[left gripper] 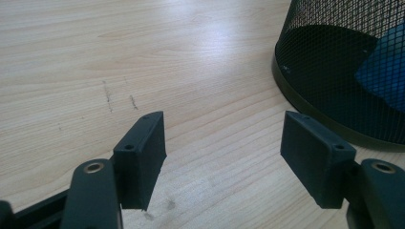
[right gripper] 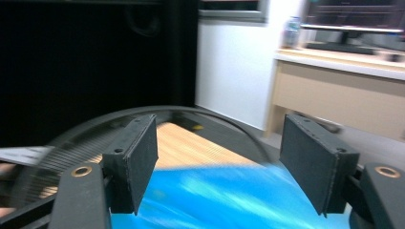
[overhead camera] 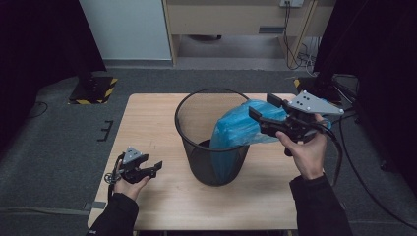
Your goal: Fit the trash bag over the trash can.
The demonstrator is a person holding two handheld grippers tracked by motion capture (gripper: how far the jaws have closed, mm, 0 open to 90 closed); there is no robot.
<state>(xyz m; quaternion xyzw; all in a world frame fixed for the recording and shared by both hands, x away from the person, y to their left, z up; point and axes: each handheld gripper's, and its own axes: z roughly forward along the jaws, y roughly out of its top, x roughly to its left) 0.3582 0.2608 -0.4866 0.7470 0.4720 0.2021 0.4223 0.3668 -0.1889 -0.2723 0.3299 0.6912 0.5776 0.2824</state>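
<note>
A: Where does the work stand?

B: A blue plastic bag (overhead camera: 243, 129) is being fitted into the black mesh wastebasket (overhead camera: 194, 123), which stands about mid-table. Part of the bag hangs down inside, and the rest bulges out over the rim on the basket's right side, lying partly against the outside of the mesh.

A: And the right gripper (overhead camera: 263, 112)?

B: It hovers just right of the basket at rim height, pointing left toward the bag. Its jaws are spread. In the right gripper view the blue plastic (right gripper: 224, 200) lies below and between the pads, but neither pad presses on it, so I'd say the bag is not held.

A: The left gripper (overhead camera: 156, 166)?

B: Low over the wooden table (overhead camera: 147, 123) at the near left, well apart from the bag. Its jaws stand wide with only bare tabletop between them, and the basket's foot (left gripper: 329, 129) shows off to one side in the left gripper view.

A: So which step is this?

B: My judgement: between grips while lining the basket. The bag is in but not spread around the rim.

A: Next move?

B: Probably pinching a loose edge of the bag and drawing it over the rim. The film is thin and slippery, and the light basket may shift, so the left gripper might steady it.
</note>
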